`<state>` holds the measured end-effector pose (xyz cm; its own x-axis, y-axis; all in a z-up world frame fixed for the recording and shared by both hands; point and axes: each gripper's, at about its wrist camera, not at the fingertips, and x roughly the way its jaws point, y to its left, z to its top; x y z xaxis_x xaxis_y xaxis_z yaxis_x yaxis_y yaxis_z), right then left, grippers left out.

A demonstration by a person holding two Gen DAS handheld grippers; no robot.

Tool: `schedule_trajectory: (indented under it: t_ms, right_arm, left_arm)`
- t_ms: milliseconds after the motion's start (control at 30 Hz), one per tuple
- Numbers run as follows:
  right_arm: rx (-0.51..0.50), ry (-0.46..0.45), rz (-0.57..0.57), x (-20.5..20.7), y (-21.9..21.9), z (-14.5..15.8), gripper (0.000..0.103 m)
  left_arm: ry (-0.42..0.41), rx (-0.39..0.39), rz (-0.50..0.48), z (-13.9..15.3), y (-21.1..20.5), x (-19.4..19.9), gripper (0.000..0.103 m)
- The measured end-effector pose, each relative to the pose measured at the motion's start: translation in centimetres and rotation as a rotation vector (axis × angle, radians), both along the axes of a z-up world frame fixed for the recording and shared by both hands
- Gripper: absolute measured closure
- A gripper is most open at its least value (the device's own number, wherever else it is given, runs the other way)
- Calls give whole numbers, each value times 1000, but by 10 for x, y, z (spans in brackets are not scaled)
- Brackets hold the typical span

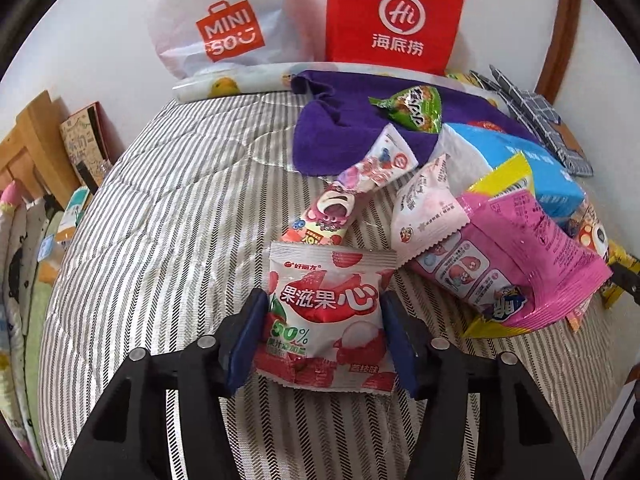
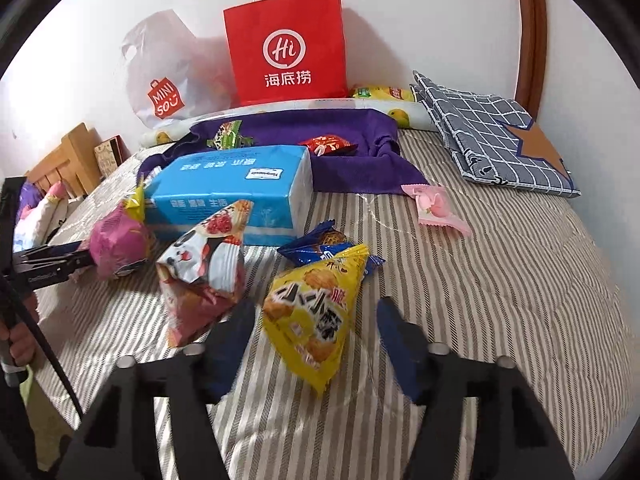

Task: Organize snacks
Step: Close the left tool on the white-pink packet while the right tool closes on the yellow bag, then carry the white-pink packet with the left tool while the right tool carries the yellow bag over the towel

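So, a striped bed [image 1: 168,208] by a white wall is strewn with snacks. Left tongs [image 1: 324,336] are closed on a lychee gummy pack [image 1: 326,316]; right tongs [image 2: 316,344] are held wide over a yellow pack [image 2: 312,316], nothing gripped.

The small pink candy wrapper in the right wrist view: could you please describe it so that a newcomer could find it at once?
Start at the red paper bag standing against the wall, then drop to the purple towel spread before it on the striped bedspread. Just off the towel's front right corner lies the small pink candy wrapper, alone on the stripes. It is the only pale pink, flat, crimp-ended packet there, apart from the snack pile.
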<state>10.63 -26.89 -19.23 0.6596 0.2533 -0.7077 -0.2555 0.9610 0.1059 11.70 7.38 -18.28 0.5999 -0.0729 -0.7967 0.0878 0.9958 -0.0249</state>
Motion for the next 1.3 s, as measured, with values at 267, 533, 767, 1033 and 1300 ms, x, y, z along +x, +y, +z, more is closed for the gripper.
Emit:
schedule_trajectory:
  t_ms: [267, 533, 767, 1033, 1300]
  right_arm:
    - [11, 21, -3, 14, 4, -13, 52]
    - [44, 3, -44, 11, -6, -10, 56]
    - [46, -10, -71, 8, -9, -7, 56]
    - [44, -19, -102, -1, -17, -4, 56]
    - [38, -59, -110, -5, -22, 8, 56]
  left_arm:
    - [-6, 2, -2, -1, -1, 0, 42]
    - [-1, 11, -29, -2, -7, 2, 38]
    - [-13, 6, -31, 0, -6, -2, 47]
    - [-6, -70, -21, 4, 5, -12, 50]
    - [-5, -88, -24, 9, 4, -23, 50]
